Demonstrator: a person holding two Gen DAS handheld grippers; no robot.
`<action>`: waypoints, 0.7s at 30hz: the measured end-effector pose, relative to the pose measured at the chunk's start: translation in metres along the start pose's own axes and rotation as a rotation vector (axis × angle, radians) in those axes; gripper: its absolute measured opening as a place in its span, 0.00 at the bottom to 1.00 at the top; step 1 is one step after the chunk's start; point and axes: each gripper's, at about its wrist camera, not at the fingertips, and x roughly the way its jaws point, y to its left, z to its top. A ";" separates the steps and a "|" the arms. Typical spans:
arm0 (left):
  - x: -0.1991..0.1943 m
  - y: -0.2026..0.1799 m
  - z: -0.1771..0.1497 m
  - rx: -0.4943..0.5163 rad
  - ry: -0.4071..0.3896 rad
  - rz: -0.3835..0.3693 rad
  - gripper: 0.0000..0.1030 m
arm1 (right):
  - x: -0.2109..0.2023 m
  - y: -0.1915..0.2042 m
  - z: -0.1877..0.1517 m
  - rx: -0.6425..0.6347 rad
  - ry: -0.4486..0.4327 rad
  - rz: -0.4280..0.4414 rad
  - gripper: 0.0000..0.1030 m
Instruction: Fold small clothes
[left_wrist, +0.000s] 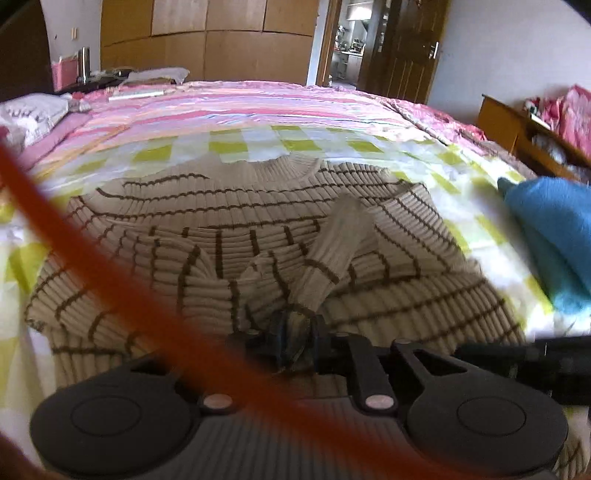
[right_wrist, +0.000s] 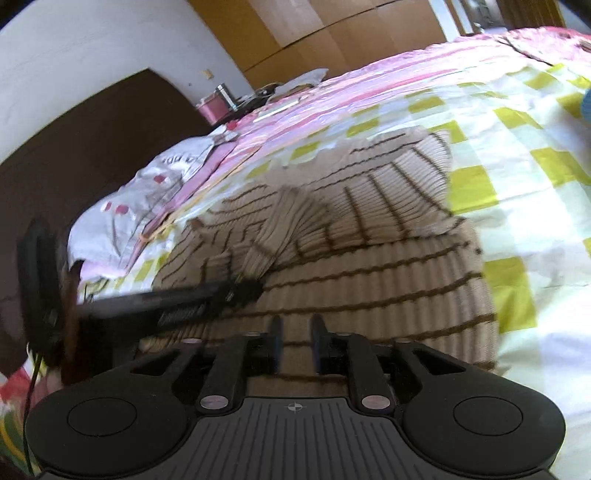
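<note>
Left wrist view: your sweater (left_wrist: 258, 221) lies on the bed (left_wrist: 295, 144), its sleeve (left_wrist: 332, 243) pinched in your left gripper (left_wrist: 295, 341). Your right gripper (right_wrist: 294, 341) hovers above the hem, fingers (right_wrist: 275, 339) apart, gripping nothing. A blue cloth (left_wrist: 554, 229) lies nearby.

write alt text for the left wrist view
The left gripper is shut on a bunched sleeve of a beige ribbed sweater with brown stripes, spread on a bed with a green-checked sheet. A blue garment lies to the right.
</note>
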 end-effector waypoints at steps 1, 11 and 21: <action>-0.005 0.000 -0.002 0.002 -0.003 0.002 0.27 | -0.001 -0.004 0.002 0.016 -0.007 0.002 0.35; -0.043 0.012 -0.031 0.002 -0.055 -0.027 0.43 | 0.002 -0.003 0.017 0.056 -0.044 0.006 0.35; -0.058 0.051 -0.052 -0.098 -0.119 -0.060 0.44 | 0.061 0.009 0.052 0.166 -0.050 -0.050 0.35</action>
